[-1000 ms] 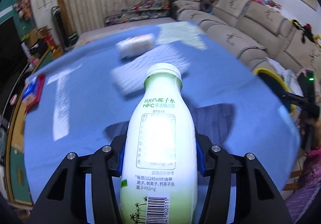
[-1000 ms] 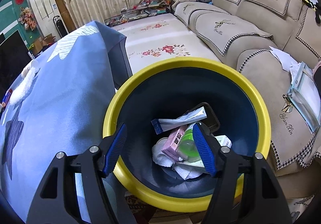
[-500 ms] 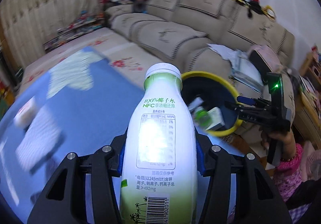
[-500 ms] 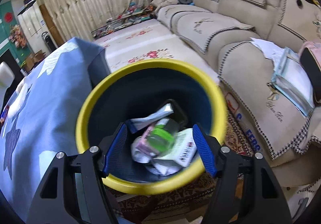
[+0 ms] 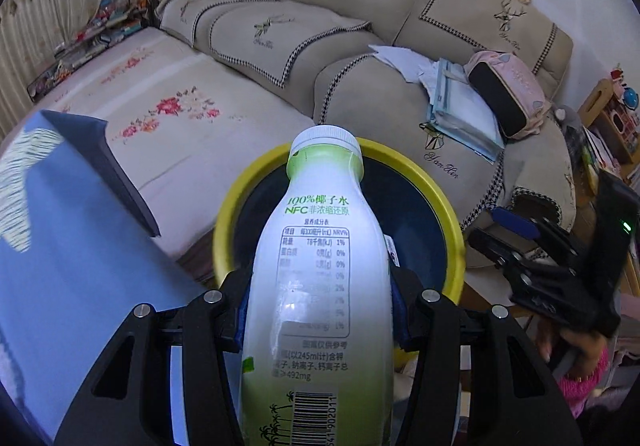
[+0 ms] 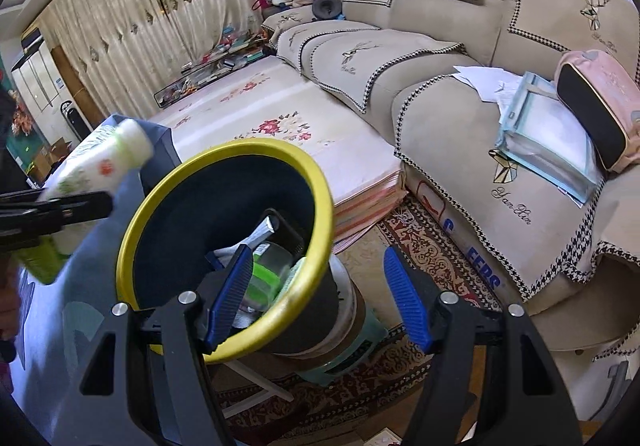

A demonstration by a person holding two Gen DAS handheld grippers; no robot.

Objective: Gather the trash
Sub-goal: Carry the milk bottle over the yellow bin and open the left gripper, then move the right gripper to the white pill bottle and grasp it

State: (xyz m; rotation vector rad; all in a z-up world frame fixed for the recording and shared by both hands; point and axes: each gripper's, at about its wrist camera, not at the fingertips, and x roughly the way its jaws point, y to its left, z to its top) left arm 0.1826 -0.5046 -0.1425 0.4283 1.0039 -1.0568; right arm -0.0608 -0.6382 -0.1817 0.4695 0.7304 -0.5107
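Note:
A white and green coconut-water bottle (image 5: 320, 286) with a white cap stands upright in my left gripper (image 5: 320, 308), which is shut on its body. Its neck is in front of the yellow-rimmed dark blue bin (image 5: 442, 202). In the right wrist view the same bottle (image 6: 100, 166) hovers tilted just left of the bin's rim (image 6: 224, 154). Trash lies inside the bin, including a clear cup with a green band (image 6: 268, 270). My right gripper (image 6: 318, 302) is open and empty, near the bin's right side. It also shows at the right in the left wrist view (image 5: 496, 232).
The blue tablecloth (image 5: 60, 246) ends just left of the bin. The bin stands on a green stool (image 6: 352, 350) over a patterned rug (image 6: 432, 258). A floral floor mat (image 5: 180, 106) and a beige sofa (image 5: 280, 30) with papers and a pink bag (image 5: 508, 86) lie beyond.
My left gripper has swung off the blue table with the bottle and come over to the bin. My right gripper has drawn back from above the bin toward its right side, still open.

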